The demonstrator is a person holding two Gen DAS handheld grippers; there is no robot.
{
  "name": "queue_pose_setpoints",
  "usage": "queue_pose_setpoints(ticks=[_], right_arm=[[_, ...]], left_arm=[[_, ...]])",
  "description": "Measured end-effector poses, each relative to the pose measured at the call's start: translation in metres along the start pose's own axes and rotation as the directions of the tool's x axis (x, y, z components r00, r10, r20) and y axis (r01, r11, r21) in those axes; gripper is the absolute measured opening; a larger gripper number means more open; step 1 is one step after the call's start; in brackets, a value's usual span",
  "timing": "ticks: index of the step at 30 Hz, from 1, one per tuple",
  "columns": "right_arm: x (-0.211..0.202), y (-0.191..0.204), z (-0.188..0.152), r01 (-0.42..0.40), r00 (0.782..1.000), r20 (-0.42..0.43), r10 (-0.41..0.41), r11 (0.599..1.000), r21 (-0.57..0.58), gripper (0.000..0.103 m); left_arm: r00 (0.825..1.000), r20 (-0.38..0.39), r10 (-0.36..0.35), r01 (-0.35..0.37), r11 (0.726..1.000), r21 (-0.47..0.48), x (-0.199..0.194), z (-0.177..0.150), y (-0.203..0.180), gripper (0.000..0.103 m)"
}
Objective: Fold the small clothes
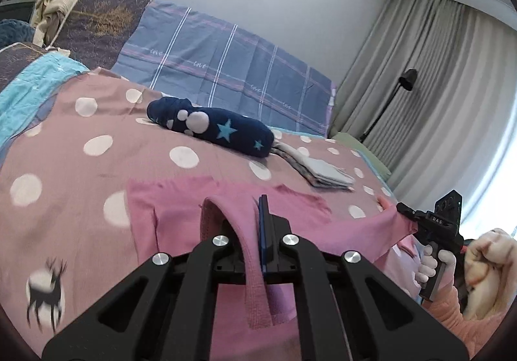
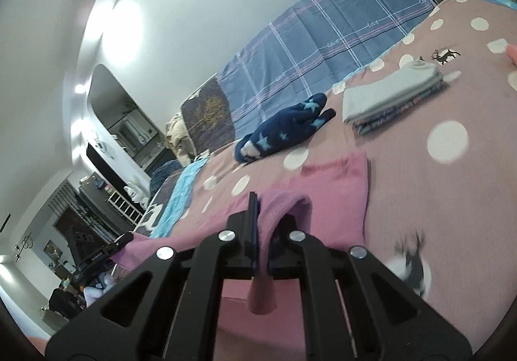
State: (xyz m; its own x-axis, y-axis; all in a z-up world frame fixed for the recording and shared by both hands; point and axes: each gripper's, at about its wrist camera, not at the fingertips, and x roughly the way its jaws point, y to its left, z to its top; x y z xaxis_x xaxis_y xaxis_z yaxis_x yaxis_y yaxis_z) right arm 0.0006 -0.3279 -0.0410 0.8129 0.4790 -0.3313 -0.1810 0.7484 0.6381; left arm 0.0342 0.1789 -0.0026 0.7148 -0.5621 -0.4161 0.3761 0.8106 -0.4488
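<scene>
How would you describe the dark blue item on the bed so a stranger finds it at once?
On the pink polka-dot bedspread, look toward the plaid pillow. The navy fleece bundle lies there beside a flat grey folded stack; it alone is rolled, with light-blue stars.

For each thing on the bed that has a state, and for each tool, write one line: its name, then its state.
Pink garment: partly lifted, stretched between both tools.
Left tool: shut on the pink garment's edge.
Right tool: shut on the pink garment's edge.
Navy star socks: bundled, lying on the bedspread.
Grey clothes stack: folded flat.
Bedspread: spread out.
</scene>
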Motion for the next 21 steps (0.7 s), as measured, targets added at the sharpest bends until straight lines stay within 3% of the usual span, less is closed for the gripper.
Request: queue_pose_setpoints(ticks=[6,10,12,15,17,18,20,21], right_arm=[[0.090,-0.042,0.029,0.103,0.993,-0.071,-0.099,0.994,0.047,0.006],[0.153,-0.087,0.017,0.232,0.958,-0.190,-0.216,0.970,0.066,0.009],[0.169,-0.107,0.003,0.246,0.948,-0.232,-0.219,0.965,0.094,0.008],[0.165,-0.120,0.002,0.182,0.964,-0.221,-0.147,0.972,0.149,0.006],[0.163,-0.118,0.002,0.175,0.964,-0.224,-0.143,0.975,0.134,0.012],[0.162,-0.115,0.000,0.177,0.962,-0.230,-0.145,0.976,0.125,0.014],[0.156,-0.105,0.000,0.176,0.960,-0.235,-0.151,0.980,0.091,0.028],[0.152,-0.100,0.000,0.174,0.959,-0.237,-0.154,0.982,0.070,0.029]], left_arm=[[0.987,-0.118,0.113,-0.118,0.992,-0.038,0.099,0.016,0.054,0.004],[0.930,-0.258,0.260,-0.280,0.959,-0.042,0.161,-0.014,0.099,0.007],[0.943,-0.249,0.221,-0.249,0.965,-0.084,0.161,-0.020,0.108,0.007],[0.959,-0.226,0.171,-0.203,0.971,-0.127,0.148,-0.017,0.113,0.008],[0.961,-0.224,0.163,-0.198,0.970,-0.144,0.145,-0.016,0.113,0.009],[0.962,-0.219,0.162,-0.197,0.969,-0.148,0.140,-0.014,0.111,0.012],[0.968,-0.203,0.146,-0.178,0.973,-0.145,0.125,-0.013,0.102,0.025],[0.971,-0.196,0.137,-0.165,0.977,-0.133,0.117,-0.015,0.097,0.026]])
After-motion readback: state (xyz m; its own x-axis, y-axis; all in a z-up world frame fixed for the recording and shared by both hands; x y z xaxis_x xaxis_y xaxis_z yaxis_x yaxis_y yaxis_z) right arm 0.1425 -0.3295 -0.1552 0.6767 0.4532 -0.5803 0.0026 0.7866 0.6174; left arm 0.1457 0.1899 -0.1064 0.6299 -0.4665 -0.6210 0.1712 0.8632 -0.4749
